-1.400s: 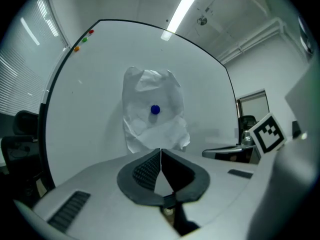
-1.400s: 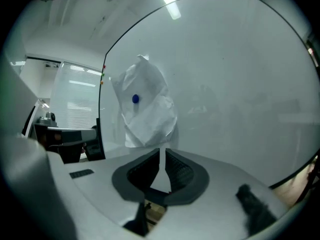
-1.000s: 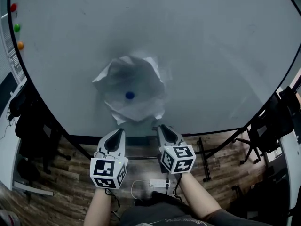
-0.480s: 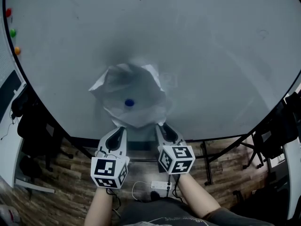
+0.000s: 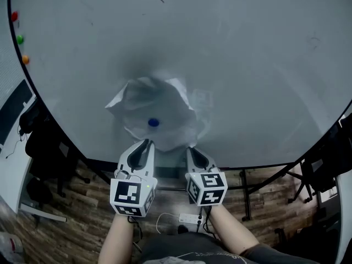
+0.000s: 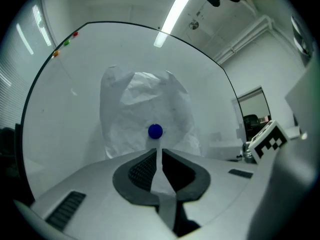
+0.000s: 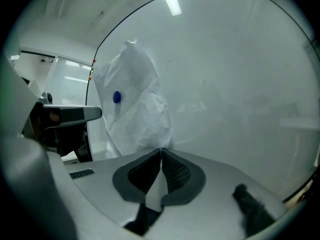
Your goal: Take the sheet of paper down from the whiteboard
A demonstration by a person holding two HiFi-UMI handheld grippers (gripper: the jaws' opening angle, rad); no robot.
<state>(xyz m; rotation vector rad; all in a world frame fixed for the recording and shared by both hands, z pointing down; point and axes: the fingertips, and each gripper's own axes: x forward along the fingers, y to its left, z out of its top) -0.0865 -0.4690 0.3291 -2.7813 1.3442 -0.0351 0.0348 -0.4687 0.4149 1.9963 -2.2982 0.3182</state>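
Note:
A crumpled white sheet of paper (image 5: 157,111) hangs on the big whiteboard (image 5: 247,65), pinned by a blue magnet (image 5: 153,122). My left gripper (image 5: 146,143) points level at the sheet's lower edge, just under the magnet (image 6: 155,131). Its jaws are opening, a thin slit shows between them, and nothing is in it. My right gripper (image 5: 191,149) sits at the sheet's lower right corner. In the right gripper view the paper (image 7: 135,104) runs down to the closed tips (image 7: 161,149), which look pinched on that corner.
Red (image 5: 15,16), green (image 5: 20,38) and orange (image 5: 25,59) magnets sit at the board's left edge. Under the board are its black stand legs (image 5: 247,194), a wooden floor and a white power strip (image 5: 187,218). Dark chairs stand at left (image 5: 44,147) and right (image 5: 324,166).
My left gripper has risen and gone forward, from below the sheet to its lower edge under the magnet. The right gripper has hardly shifted. The paper hangs as before.

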